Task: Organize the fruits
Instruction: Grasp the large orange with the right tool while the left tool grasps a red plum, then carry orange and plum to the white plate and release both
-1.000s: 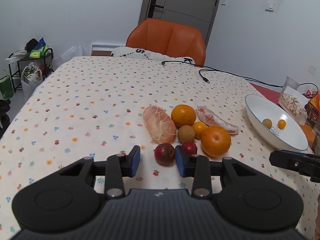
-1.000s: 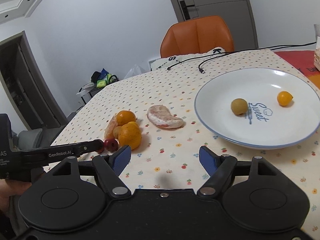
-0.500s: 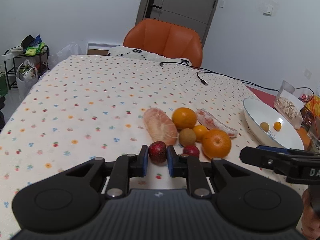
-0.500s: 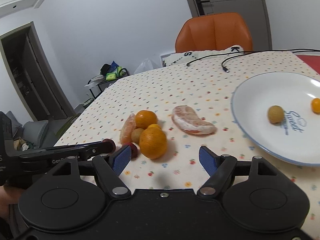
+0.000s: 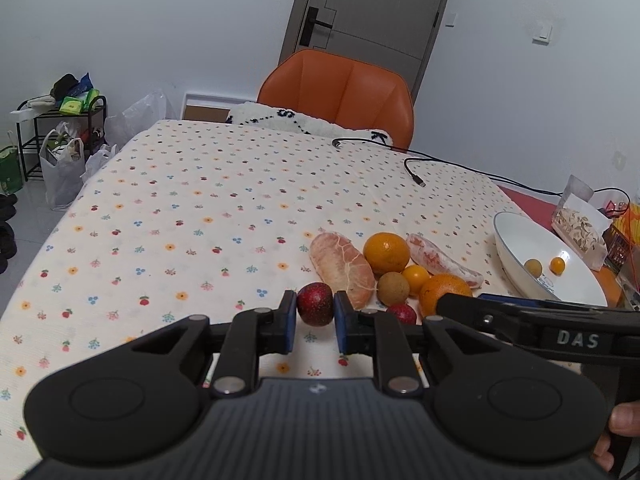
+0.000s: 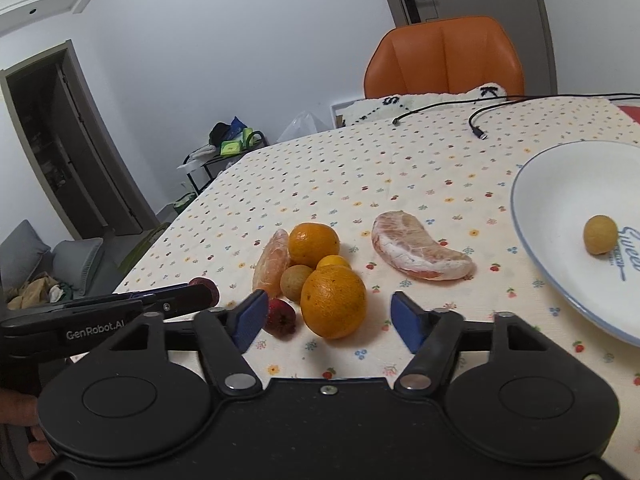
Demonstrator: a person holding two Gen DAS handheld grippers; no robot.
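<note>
Plum (image 5: 315, 304) now lifted between jaws

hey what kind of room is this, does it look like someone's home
Most likely a home dining area: a table under a fruit-print tablecloth, an orange padded chair pulled up to it, and a small rack with shopping bags against the wall.

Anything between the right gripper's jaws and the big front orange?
No. In the right wrist view the right gripper sits open with the orange directly ahead; only bare tablecloth between.
</note>
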